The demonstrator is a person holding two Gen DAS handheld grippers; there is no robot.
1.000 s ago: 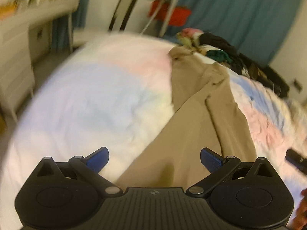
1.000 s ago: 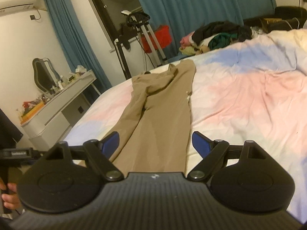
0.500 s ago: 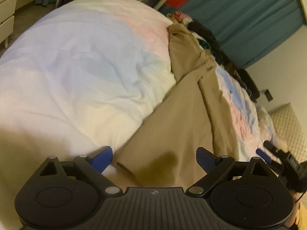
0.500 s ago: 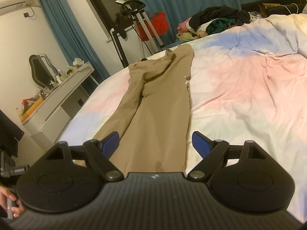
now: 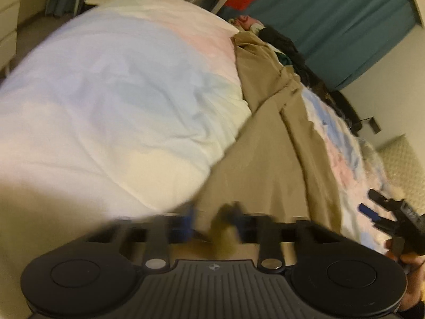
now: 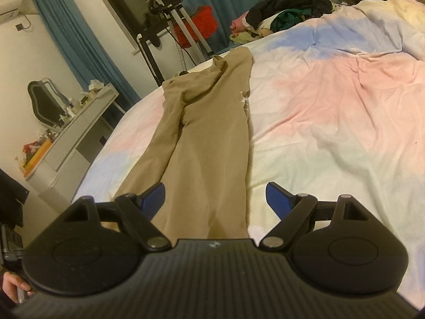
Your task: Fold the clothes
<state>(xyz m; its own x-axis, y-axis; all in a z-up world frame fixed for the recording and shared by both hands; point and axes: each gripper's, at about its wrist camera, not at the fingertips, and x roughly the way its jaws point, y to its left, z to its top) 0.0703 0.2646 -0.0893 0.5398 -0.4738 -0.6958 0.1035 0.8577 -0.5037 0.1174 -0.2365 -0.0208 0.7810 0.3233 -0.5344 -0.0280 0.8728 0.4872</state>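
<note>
Tan trousers [image 6: 209,143] lie lengthwise on the pastel bedspread [image 6: 332,111], legs toward me, waist at the far end. They also show in the left wrist view [image 5: 268,156]. My left gripper [image 5: 215,224] is blurred, its blue pads close together around a fold of the near trouser hem. My right gripper [image 6: 213,196] is open and empty, its blue fingers [image 6: 152,194] astride the other leg's hem, just above the cloth. The right gripper also shows in the left wrist view [image 5: 385,212] at the right edge.
A pile of dark and coloured clothes [image 6: 281,18] sits at the bed's far end. A white dresser [image 6: 71,138] with clutter stands left of the bed. Blue curtains [image 5: 332,18] and an exercise machine [image 6: 170,16] are behind.
My left gripper moved down onto the near trouser hem and its pads closed from wide open to nearly together. My right gripper edged closer to the other hem and stayed open.
</note>
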